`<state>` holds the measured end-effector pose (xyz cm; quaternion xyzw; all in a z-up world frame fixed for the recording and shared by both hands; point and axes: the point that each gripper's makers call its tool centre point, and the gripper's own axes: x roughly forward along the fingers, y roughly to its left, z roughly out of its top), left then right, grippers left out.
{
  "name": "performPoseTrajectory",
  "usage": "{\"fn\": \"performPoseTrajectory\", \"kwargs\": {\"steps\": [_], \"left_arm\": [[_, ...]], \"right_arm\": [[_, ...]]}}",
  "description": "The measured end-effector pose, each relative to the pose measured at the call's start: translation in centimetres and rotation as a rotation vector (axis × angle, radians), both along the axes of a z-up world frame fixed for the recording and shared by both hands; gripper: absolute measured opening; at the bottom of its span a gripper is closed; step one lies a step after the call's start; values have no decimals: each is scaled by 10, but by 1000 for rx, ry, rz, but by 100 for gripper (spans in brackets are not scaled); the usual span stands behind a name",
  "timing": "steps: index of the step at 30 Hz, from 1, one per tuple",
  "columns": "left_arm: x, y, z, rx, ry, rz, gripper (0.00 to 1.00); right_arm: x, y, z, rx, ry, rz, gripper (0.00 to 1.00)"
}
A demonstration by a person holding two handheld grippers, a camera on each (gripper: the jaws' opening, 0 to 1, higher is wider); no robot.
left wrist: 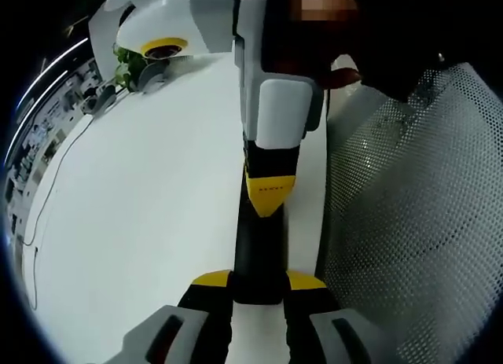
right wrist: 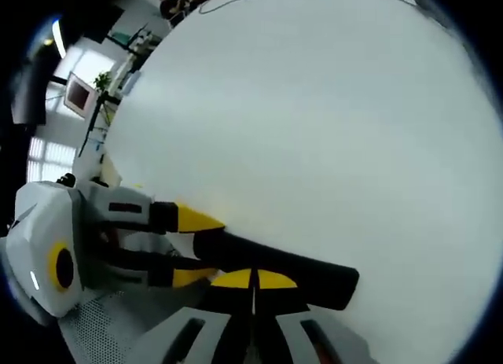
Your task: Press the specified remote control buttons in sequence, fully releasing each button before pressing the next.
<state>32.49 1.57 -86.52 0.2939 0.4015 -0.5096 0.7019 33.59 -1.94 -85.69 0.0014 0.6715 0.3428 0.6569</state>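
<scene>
A long black remote (left wrist: 259, 250) lies lengthwise over the white table (left wrist: 141, 222). My left gripper (left wrist: 259, 281) is shut on its near end, one yellow tip on each side. My right gripper (left wrist: 269, 195) comes down from above with its yellow tips together, shut, resting on the remote's top face partway along. In the right gripper view the same closed tips (right wrist: 253, 280) sit on the remote (right wrist: 314, 276). There the left gripper (right wrist: 192, 248) reaches in from the left and clamps the remote's end. The buttons are too dark to make out.
A grey mesh chair (left wrist: 416, 222) stands right beside the table's edge. A thin white cable (left wrist: 47, 199) runs along the table's left side, with a small plant (left wrist: 126, 65) at the far corner. A person's hand (left wrist: 339, 75) holds the right gripper.
</scene>
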Motion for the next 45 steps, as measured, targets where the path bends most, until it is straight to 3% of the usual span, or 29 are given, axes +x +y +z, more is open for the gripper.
{"fn": "performPoseTrajectory", "kwargs": {"steps": [10, 16, 20, 23, 26, 39, 45], "left_arm": [[0, 0, 0, -2, 4, 0, 23], [1, 0, 0, 2, 5, -1, 24], [0, 0, 0, 0, 5, -2, 24], [0, 0, 0, 3, 3, -9, 24], [1, 0, 0, -5, 6, -7, 24], [0, 0, 0, -6, 2, -2, 24], [0, 0, 0, -7, 0, 4, 25]], "right_arm": [[2, 7, 5, 33, -25, -14, 0], [1, 4, 2, 11, -19, -4, 0], [0, 5, 1, -2, -46, 24, 0], [1, 6, 0, -12, -99, 69, 0], [0, 6, 0, -25, -104, 77, 0], [1, 4, 1, -12, -62, 41, 0], [-2, 14, 6, 41, -35, 17, 0]]}}
